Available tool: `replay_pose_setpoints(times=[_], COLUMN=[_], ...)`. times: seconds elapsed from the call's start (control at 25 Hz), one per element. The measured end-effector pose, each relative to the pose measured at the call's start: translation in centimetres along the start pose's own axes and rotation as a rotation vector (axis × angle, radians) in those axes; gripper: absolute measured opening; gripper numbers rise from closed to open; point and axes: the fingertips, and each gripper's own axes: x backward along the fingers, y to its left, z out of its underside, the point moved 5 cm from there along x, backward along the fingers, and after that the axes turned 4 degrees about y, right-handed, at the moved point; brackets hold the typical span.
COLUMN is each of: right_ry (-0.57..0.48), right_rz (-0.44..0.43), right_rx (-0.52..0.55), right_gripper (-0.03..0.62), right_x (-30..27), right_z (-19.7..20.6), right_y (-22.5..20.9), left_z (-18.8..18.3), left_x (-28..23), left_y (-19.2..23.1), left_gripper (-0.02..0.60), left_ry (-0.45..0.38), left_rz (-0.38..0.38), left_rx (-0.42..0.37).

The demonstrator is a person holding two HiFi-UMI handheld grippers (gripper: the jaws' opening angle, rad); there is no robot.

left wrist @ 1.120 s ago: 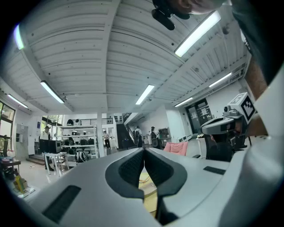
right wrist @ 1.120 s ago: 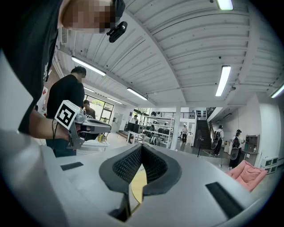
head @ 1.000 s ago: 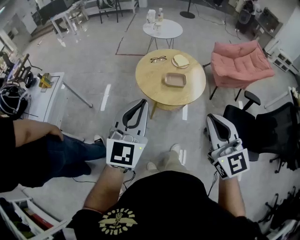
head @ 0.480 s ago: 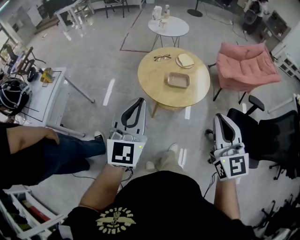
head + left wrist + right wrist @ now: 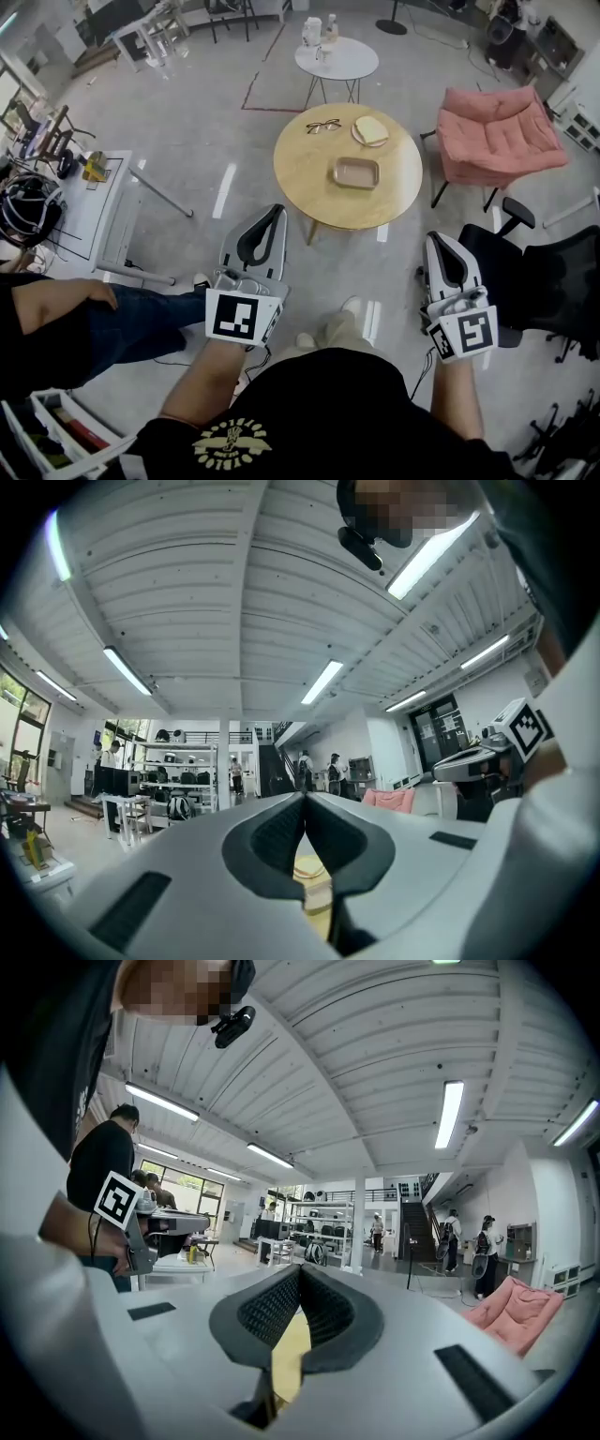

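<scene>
Both grippers are held in the air in front of the person, above the grey floor. My left gripper (image 5: pixel 274 211) (image 5: pixel 304 799) is shut, its dark pads (image 5: pixel 277 834) pressed together with nothing between them. My right gripper (image 5: pixel 436 240) (image 5: pixel 299 1270) is shut and empty too. Both point toward a round wooden table (image 5: pixel 309 178) standing beyond them, apart from both. On it lie a pair of glasses (image 5: pixel 323 126), a plate with bread (image 5: pixel 371 131) and a shallow brown tray (image 5: pixel 355 172). Below the left jaws, the table top shows (image 5: pixel 314 892).
A small white round table (image 5: pixel 342 64) with bottles stands farther off. A pink armchair (image 5: pixel 495 131) is right of the wooden table, with a black office chair (image 5: pixel 539 281) by my right gripper. A white desk (image 5: pixel 89 211) and a seated person's arm (image 5: pixel 56 298) are at left.
Both grippers stay shut. In the head view the left gripper has drifted slightly down toward the body, and the whole scene has shifted a little.
</scene>
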Motion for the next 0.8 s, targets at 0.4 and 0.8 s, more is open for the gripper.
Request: replay_pose_setpoints(times=[0.4,0.8], right_ry=[0.031,0.042], right_rz=[-0.014,-0.012], right_rx=[-0.001,-0.011], right_gripper=[0.015,0.015], right_x=[-2.1,-5.3], right_z=[0.4,0.7], right_y=[-3.0,-7.0], left_z=[2.0,2.2], left_x=[-4.6,-10.0], left_y=[-0.6,0.5], left_gripper=[0.018,0.018], left_ry=[0.045,0.049], left_rz=[0.03,0.012], left_rx=[0.01,0.022])
